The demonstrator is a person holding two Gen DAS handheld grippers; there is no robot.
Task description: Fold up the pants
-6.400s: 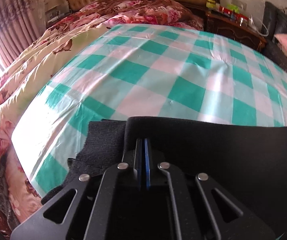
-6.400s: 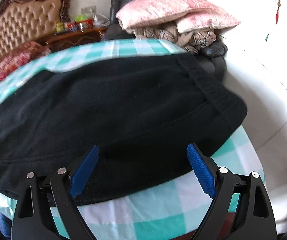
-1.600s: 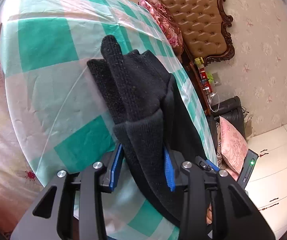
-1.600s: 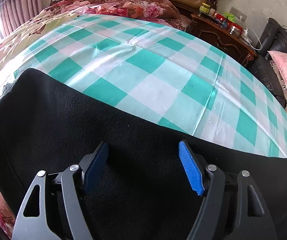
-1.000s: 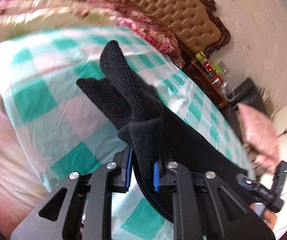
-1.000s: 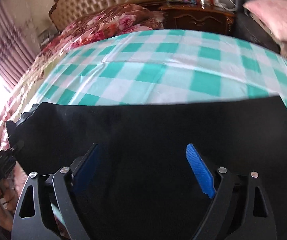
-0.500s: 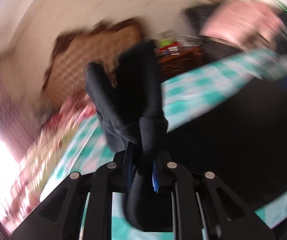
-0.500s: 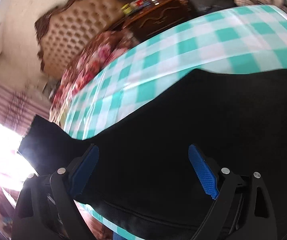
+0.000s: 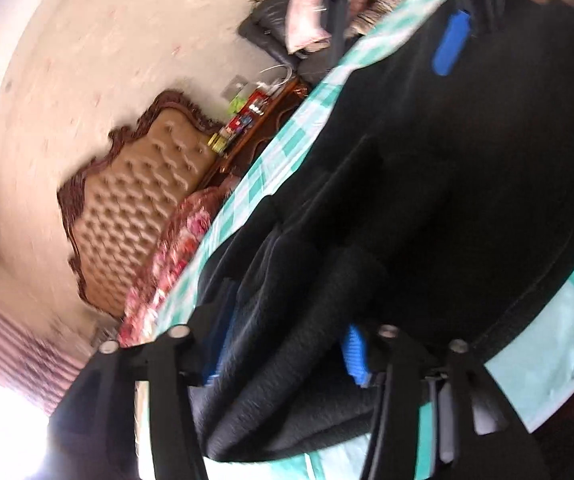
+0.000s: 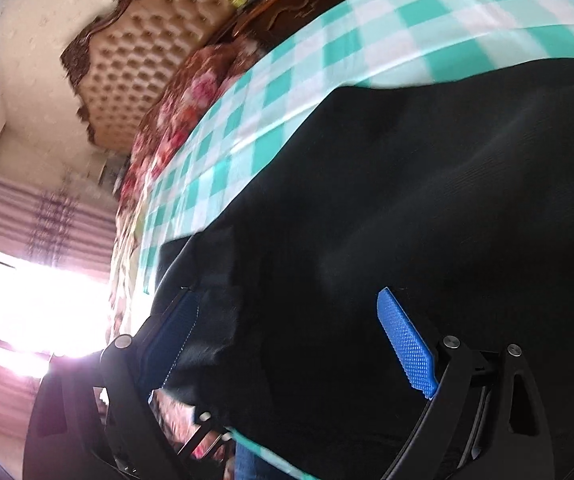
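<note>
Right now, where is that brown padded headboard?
In the left wrist view the headboard stands at the left against the wall, beside the flowered quilt and checked sheet.

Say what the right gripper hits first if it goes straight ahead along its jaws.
Most likely the black pants: the right gripper, jaws wide apart, points down at the cloth, which fills the view ahead. Depth is unclear in the fisheye.

Tufted tan headboard [image 10: 143,68] w/ carved dark frame vs pale wall [image 9: 99,40]. Wooden nightstand [image 10: 287,8] beside it, cluttered. Bed: green-white check sheet [image 10: 367,44], floral quilt [image 10: 175,120]. Bright window [image 10: 39,304], pink curtains [image 10: 43,216].
</note>
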